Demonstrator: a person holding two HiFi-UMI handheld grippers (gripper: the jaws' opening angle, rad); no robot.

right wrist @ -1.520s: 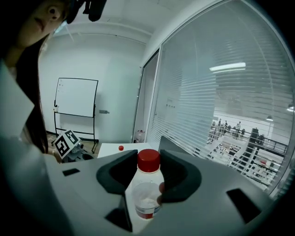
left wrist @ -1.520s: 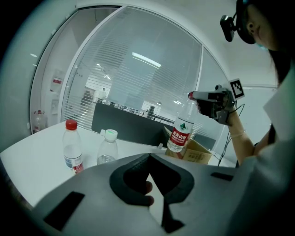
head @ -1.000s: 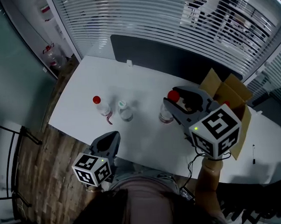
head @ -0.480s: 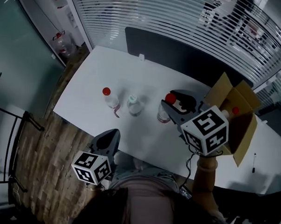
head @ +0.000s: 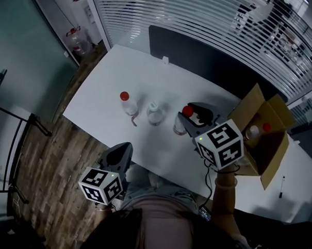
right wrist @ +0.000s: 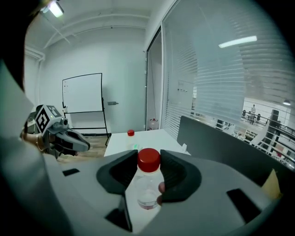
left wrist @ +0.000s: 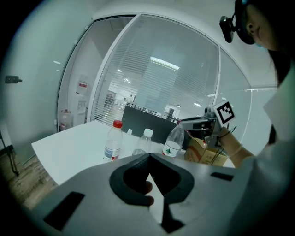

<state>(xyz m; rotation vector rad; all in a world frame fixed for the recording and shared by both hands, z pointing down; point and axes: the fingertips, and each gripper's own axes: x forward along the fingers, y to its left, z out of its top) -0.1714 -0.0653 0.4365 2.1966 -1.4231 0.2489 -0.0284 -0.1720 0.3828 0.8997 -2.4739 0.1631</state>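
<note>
Far left, we have the left gripper [head: 119,153] hanging off the near edge of the white bench [head: 97,82]. Its fingers [left wrist: 133,177] are pressed tip to tip with nothing between them. Well ahead of those fingers a small plastic bottle with a red cap and a red-and-white label [head: 127,104] stands upright. Just to its right stands a clear plastic bottle with a pale cap [head: 154,114], upright too.

Next along is the right gripper [head: 191,118]. Its fingers [right wrist: 179,177] are clamped on the neck of a clear plastic bottle with a red lid [right wrist: 148,182]. The lid sits level with the fingertips and the body hangs below the pads, close beside the pale-capped one. We can't tell whether its base touches the bench. Right of these fingers sits an open brown cardboard box [head: 273,142] with more bottles inside.

We read this as the set-down step, with the held bottle lined up beside the two standing ones. Letting go calls for the base flat on the bench, and for fingers that part without nudging the neighbour.

A second and a half back, that bottle rode high over by the box. Now it is down level with the row. The left fingers are shut and empty, just as they were.
</note>
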